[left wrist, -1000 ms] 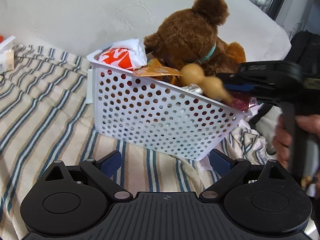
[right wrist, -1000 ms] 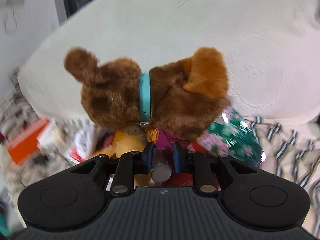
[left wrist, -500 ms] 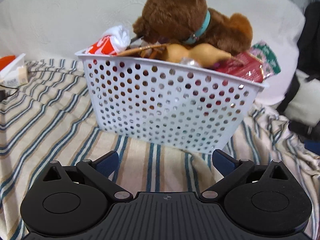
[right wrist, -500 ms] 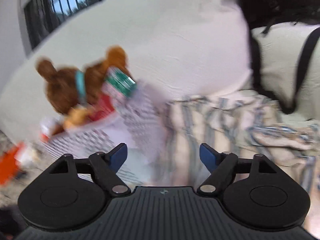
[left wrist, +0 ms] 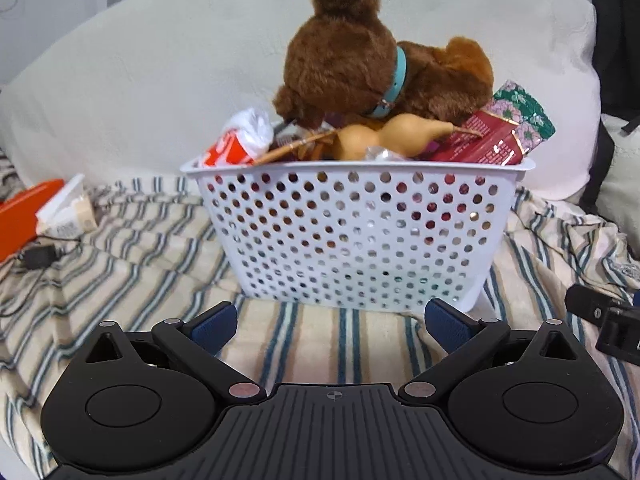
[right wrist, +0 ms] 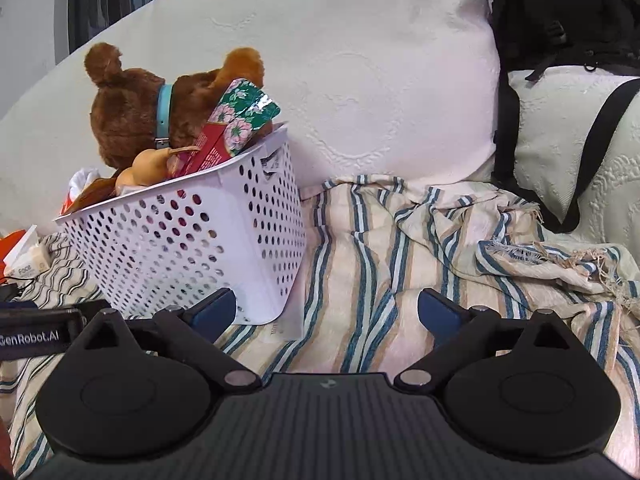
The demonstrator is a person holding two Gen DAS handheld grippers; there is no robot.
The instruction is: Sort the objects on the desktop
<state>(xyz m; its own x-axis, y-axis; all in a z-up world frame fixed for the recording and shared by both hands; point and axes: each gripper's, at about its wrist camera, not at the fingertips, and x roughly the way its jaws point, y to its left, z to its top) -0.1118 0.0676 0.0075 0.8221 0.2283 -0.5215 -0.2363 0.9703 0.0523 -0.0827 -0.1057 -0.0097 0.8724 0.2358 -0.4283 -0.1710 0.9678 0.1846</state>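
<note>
Resting between picks: left gripper [left wrist: 328, 322] spread and empty, right gripper [right wrist: 326, 314] opening, nothing between its jaws. Basket [left wrist: 360, 236] heaped full, bear [left wrist: 360, 64] on top. Next, probably hunting for any leftover item on the striped cloth [right wrist: 400, 264].

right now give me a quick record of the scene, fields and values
surface: striped blanket
container: white perforated basket, heaped above its rim
on top: brown plush bear with teal collar
also inside: tan gourd, red packet, floral packet
left gripper: open, empty, facing the basket
right gripper: jaws opening, nothing between them
</note>
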